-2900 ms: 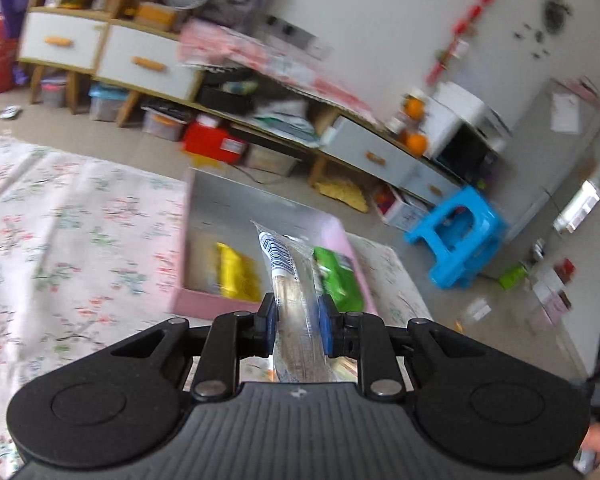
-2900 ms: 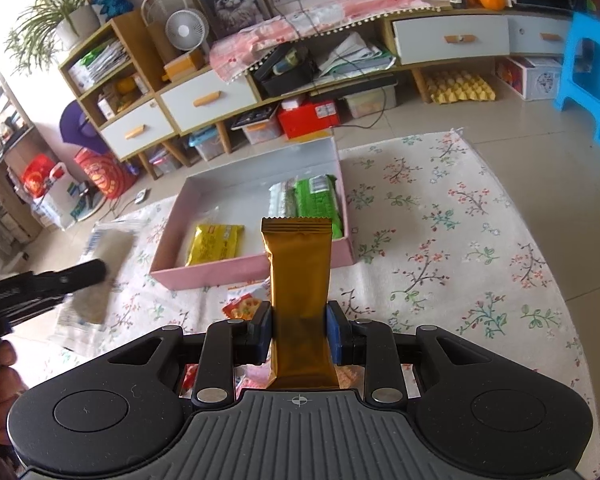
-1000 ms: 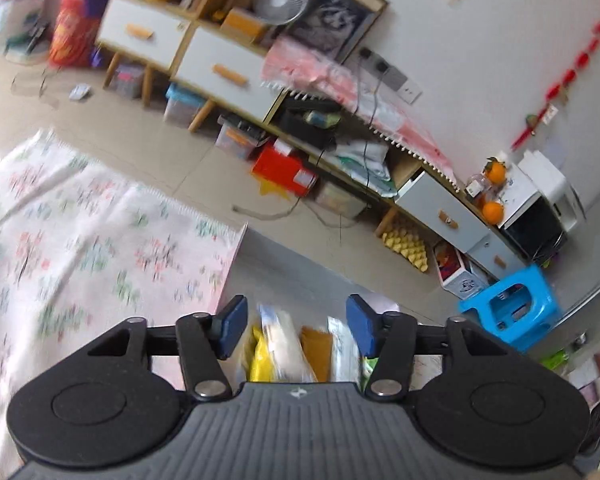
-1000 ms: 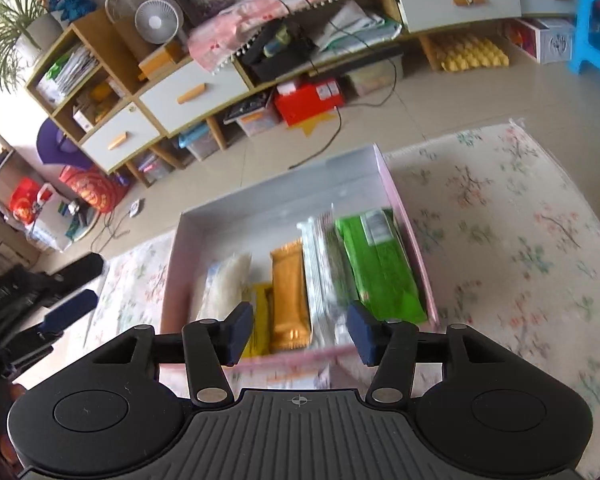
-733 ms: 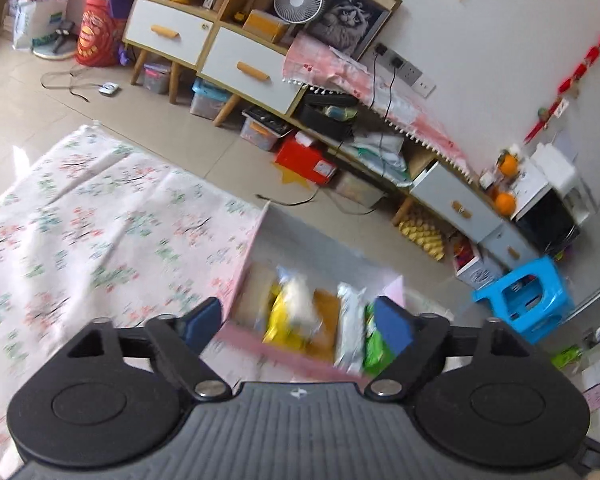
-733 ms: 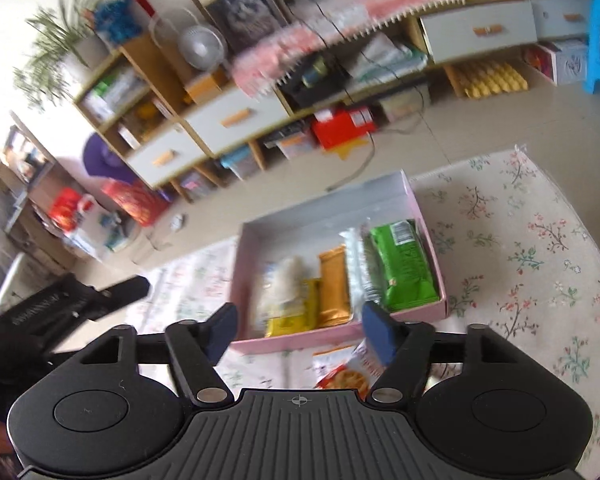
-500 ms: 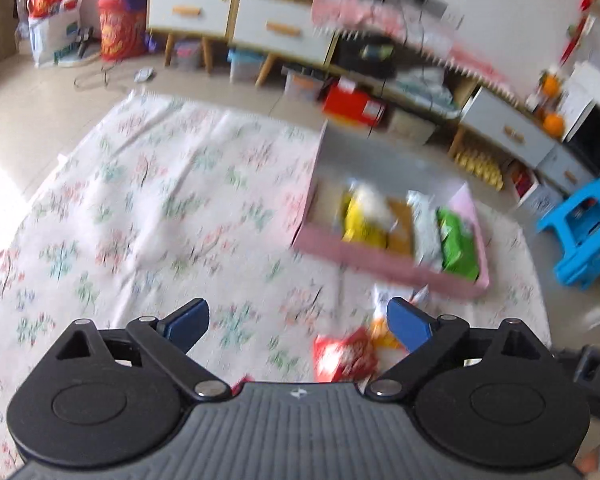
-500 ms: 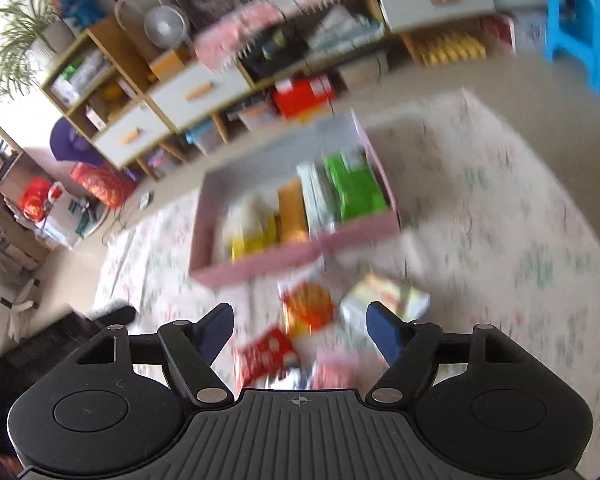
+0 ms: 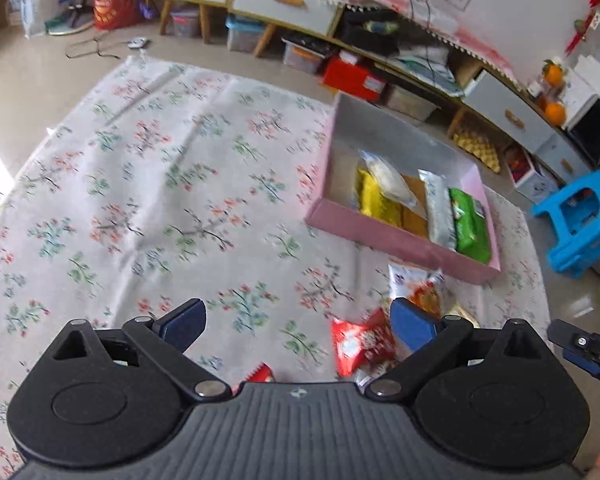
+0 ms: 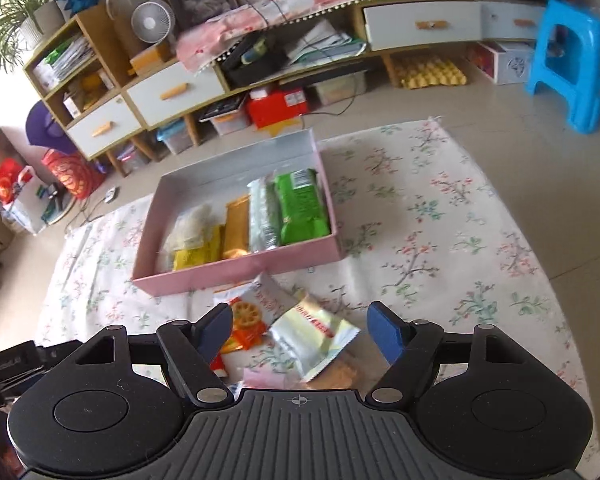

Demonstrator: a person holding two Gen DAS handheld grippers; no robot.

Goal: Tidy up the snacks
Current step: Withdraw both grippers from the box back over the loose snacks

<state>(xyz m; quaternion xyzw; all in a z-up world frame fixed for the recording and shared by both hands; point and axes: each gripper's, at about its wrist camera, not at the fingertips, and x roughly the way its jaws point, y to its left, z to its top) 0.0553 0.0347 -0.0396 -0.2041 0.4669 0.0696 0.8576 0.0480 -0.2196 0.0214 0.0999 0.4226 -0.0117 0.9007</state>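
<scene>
1. Floral cloth (image 10: 440, 216) covers the floor area.
2. Pink box (image 10: 240, 268) rests on the cloth, far of centre; inside, left to right: white packet over yellow packet (image 10: 192, 256), gold bar (image 10: 236, 224), silver packet (image 10: 262, 216), green packet (image 10: 302, 204).
3. Loose snacks lie just near the box's near wall: cracker packet (image 10: 252, 312), silver pouch (image 10: 312, 336), red packet (image 9: 362, 346).
4. Left gripper (image 9: 298, 326): spread wide, holding nothing.
5. Right gripper (image 10: 302, 334): spread wide, holding nothing, above the loose snacks.
</scene>
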